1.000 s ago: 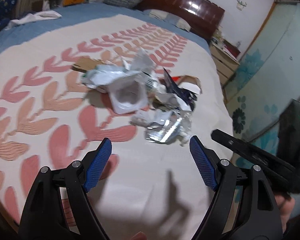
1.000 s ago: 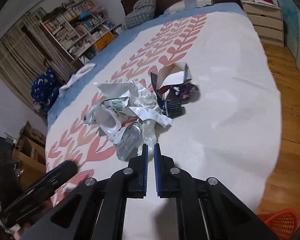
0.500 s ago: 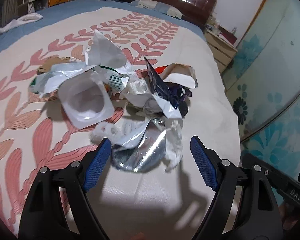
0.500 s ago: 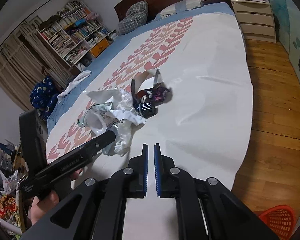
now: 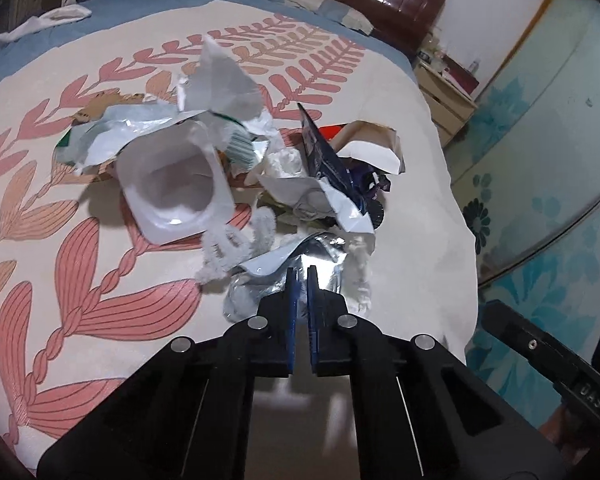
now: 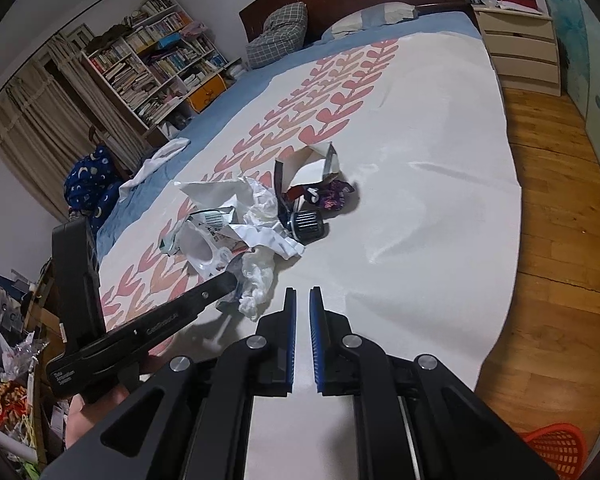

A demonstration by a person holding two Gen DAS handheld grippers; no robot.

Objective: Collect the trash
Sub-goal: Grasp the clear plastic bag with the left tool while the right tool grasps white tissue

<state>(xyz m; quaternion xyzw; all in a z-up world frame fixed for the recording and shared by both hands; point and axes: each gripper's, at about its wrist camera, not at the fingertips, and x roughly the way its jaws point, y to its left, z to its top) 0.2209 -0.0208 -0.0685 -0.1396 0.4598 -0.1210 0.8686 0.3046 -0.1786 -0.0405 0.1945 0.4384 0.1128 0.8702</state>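
A: Starting on the left. See the white cup [image 5: 176, 192]? Lying on its side on the bed [image 5: 100, 320], at ten o'clock from the left tool [image 5: 300, 276].

B: Yes. Not touching that one. Shut tight, with the tips squeezed on the near edge of the shiny wrapper [image 5: 320, 250], right at twelve o'clock. Looks like a pinch on only a thin bit.

A: Then lift slow and straight up. Watch out for the fuzzy white string [image 5: 236, 240] at eleven o'clock, lying against the wrapper. Might come along, or pull the trash heap [image 5: 300, 184] apart.

B: And the clear bag [image 5: 360, 276] at one o'clock?

A: Touching the wrapper too. Hard to tell if stuck. Give a tiny shake after lifting.

B: Now over to the right tool [image 6: 302, 300]?

A: Almost shut, with just a thin gap and nothing inside. Hanging over bare sheet, with the heap at eleven o'clock from it. Good to keep out of the way.

B: Where to drop the wrapper?

A: Probably into the red basket [image 6: 556, 444], down on the floor at four o'clock from the right tool. Squeeze hard all the way there. Slips out easy, being so thin and shiny.
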